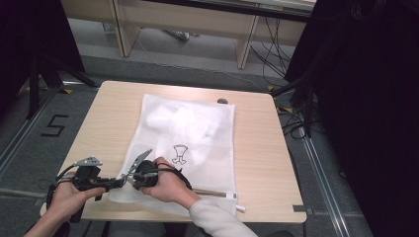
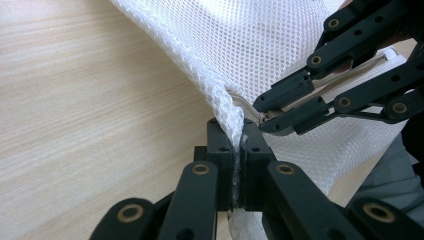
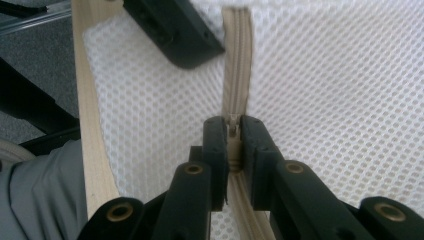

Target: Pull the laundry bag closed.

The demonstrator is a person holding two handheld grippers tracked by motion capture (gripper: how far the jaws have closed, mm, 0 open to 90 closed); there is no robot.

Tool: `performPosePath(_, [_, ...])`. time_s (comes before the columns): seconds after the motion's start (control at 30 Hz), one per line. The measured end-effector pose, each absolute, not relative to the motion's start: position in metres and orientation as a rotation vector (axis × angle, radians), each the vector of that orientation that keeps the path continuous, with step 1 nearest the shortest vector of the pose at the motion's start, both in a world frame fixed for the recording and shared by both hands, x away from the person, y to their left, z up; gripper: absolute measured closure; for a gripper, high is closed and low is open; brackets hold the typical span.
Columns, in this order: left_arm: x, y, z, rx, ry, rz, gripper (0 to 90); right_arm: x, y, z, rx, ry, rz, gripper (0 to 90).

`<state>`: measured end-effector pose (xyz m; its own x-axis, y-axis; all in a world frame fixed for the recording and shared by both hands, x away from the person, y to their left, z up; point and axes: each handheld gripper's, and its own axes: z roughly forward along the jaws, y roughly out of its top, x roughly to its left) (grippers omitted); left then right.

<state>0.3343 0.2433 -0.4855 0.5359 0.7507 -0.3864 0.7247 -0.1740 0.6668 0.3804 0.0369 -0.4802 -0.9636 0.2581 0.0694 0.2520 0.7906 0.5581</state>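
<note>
A white mesh laundry bag (image 1: pixel 197 148) with white cloth inside and a small black emblem lies on the wooden table (image 1: pixel 267 148). At its near left corner both grippers meet. My left gripper (image 2: pixel 238 132) is shut on the bag's mesh edge (image 2: pixel 225 107), pinching the fabric between its pads. My right gripper (image 3: pixel 233 125) is shut on the zipper pull (image 3: pixel 233 131) of the beige zipper (image 3: pixel 236 60). In the high view the left gripper (image 1: pixel 118 182) points right and the right gripper (image 1: pixel 132 178) points left, tips almost touching. The right gripper (image 2: pixel 262 114) also reaches in from the right in the left gripper view.
The table's front edge (image 3: pixel 92 150) runs right beside the grip. A small dark object (image 1: pixel 222 101) lies at the table's far edge. Cables (image 1: pixel 276 54) and desk legs stand beyond, with black curtains on both sides and a floor mark "5" (image 1: pixel 53 126).
</note>
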Motion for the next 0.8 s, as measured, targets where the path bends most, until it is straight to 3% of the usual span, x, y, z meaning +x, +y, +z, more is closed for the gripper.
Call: performPosePath(0.8, [0.335, 0.244, -0.487, 1.911, 1.203, 0.043, 85.8, 0.382, 0.02, -0.478, 0.458, 2.965, 0.916, 82.6])
